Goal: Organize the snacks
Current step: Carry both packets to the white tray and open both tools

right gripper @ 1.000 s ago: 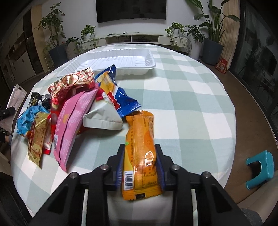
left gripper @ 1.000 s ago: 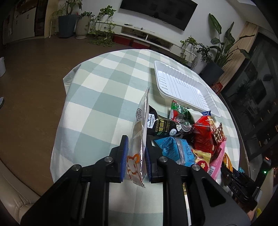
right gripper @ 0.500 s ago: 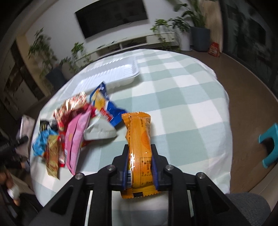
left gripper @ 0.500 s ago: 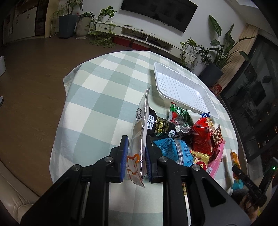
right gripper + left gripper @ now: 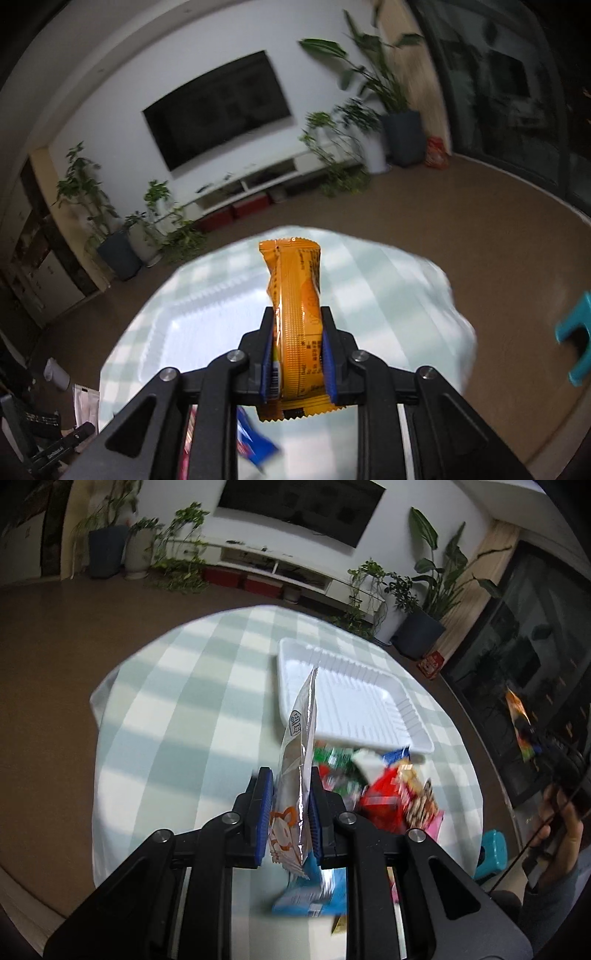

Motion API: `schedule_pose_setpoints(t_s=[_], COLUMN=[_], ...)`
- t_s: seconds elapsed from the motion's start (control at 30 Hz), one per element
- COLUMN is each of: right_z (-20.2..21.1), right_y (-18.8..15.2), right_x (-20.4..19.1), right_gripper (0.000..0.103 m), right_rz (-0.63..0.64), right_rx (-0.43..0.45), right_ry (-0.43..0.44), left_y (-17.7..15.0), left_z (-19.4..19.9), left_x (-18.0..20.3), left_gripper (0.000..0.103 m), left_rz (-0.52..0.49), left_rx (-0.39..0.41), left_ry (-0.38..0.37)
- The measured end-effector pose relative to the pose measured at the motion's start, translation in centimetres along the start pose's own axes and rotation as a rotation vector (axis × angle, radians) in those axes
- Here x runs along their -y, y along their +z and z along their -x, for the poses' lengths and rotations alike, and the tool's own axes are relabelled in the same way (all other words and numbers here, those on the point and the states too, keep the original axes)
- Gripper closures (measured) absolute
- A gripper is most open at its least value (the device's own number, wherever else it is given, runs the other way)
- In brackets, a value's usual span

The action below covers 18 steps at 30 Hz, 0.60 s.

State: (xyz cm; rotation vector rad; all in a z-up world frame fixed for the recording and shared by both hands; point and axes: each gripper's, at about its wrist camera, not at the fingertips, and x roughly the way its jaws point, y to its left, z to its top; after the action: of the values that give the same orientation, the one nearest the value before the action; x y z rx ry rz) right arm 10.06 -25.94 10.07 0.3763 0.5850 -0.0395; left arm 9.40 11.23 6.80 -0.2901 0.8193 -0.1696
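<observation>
My left gripper point(image 5: 289, 812) is shut on a silver-white snack packet point(image 5: 297, 760) with an orange cartoon print, held upright above the table. Beyond it lies the white ribbed tray point(image 5: 354, 701), holding nothing. A pile of snack packets point(image 5: 391, 794) lies just right of the gripper, near the tray's front edge. My right gripper point(image 5: 297, 358) is shut on an orange snack bar point(image 5: 295, 295), lifted high above the table. The tray shows blurred below it in the right wrist view point(image 5: 207, 314). The right gripper with the orange bar also shows at the far right of the left wrist view point(image 5: 521, 723).
The round table has a green-and-white checked cloth point(image 5: 177, 709). A teal stool point(image 5: 576, 339) stands on the floor to the right. Potted plants point(image 5: 122, 236) and a low TV cabinet point(image 5: 251, 188) line the far wall. A blue packet point(image 5: 306, 897) lies under my left gripper.
Both grippers have risen with their packets. The right one lifted the orange bar off the table and tilted up toward the room. The left one moved forward toward the tray.
</observation>
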Motion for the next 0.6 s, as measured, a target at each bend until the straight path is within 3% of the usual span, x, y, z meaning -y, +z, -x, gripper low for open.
schedule_pose_setpoints(t_s=[0.13, 0.3, 0.4, 0.6], right_z=[-4.8, -12.4, -16.4, -19.6], right_y=[2.2, 1.1, -0.6, -1.2], right_x=[-4.8, -7.9, -7.4, -6.1], right_gripper=[0.079, 0.079, 0.079, 0.079], right_rz=[0.092, 0.159, 0.15, 0.187], right_rx=[0.004, -0.106, -0.228, -0.301], right_ry=[0.058, 0.107, 0.112, 0.116], left_y=[5.5, 10.4, 11.3, 10.4], left_z=[-2.8, -9.2, -14.0, -21.0], left_x=[2.6, 5.0, 6.4, 6.8], left_gripper=[0.087, 0.086, 0.086, 0.086], left_rz=[-0.081, -0.129, -0.171, -0.192], left_rx=[-0.032, -0.11, -0.175, -0.273], left_ry=[0.024, 0.06, 0.095, 0.146])
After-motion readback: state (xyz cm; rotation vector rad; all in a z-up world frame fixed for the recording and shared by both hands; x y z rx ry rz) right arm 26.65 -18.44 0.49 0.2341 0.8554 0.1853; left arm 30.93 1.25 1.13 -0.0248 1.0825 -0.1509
